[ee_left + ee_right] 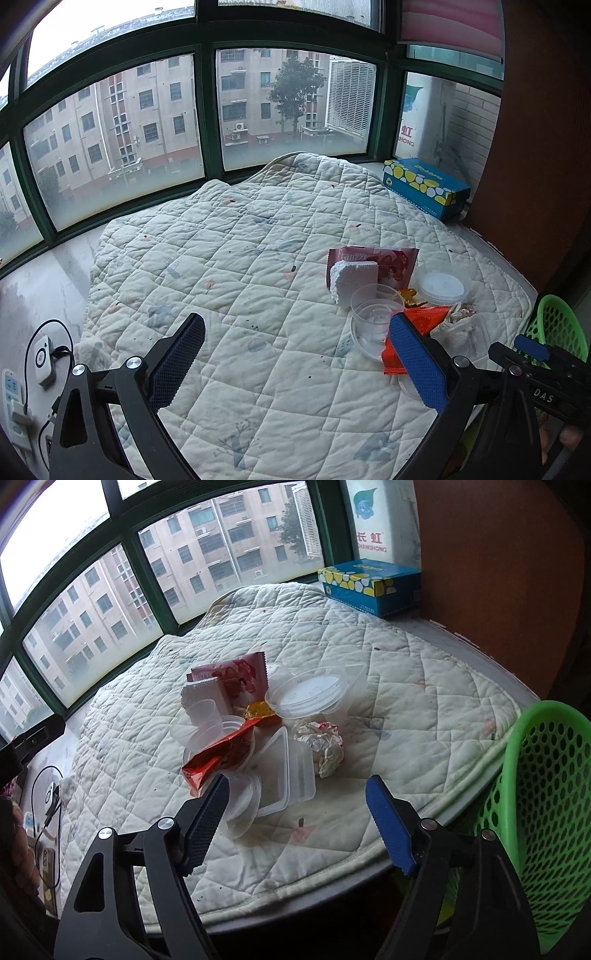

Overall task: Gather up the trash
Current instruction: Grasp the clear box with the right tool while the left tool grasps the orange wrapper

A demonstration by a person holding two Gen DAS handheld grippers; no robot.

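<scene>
Right wrist view shows the trash heaped in the middle of a white quilted pad (388, 686): an orange wrapper (218, 755) lying across a clear plastic cup (203, 720), a clear rectangular tray (286, 771) beside it, a crumpled paper ball (325, 744) just right of the tray, a round lidded container (308, 698) behind, and a pink snack packet (240, 679) with a white foam block (205, 696) leaning against it at the back. A small round clear lid (243, 801) sits at the near edge of the heap, touching the tray.

The right gripper (297, 816) hangs over this near edge with its jaws apart and nothing pressed between the pads (the round lid and the tray's corner lie in the gap, seen from above). A green perforated basket (546, 786) stands just off the pad's right edge.

From the left wrist view, the left gripper (297, 363) is spread wide over bare quilt, its right pad overlapping the orange wrapper (424, 321) in the picture; whether it touches I cannot tell. A blue tissue box (424, 186) rests by the window, well apart from the heap. A white device with a cable (44, 358) lies off the pad's left side.
</scene>
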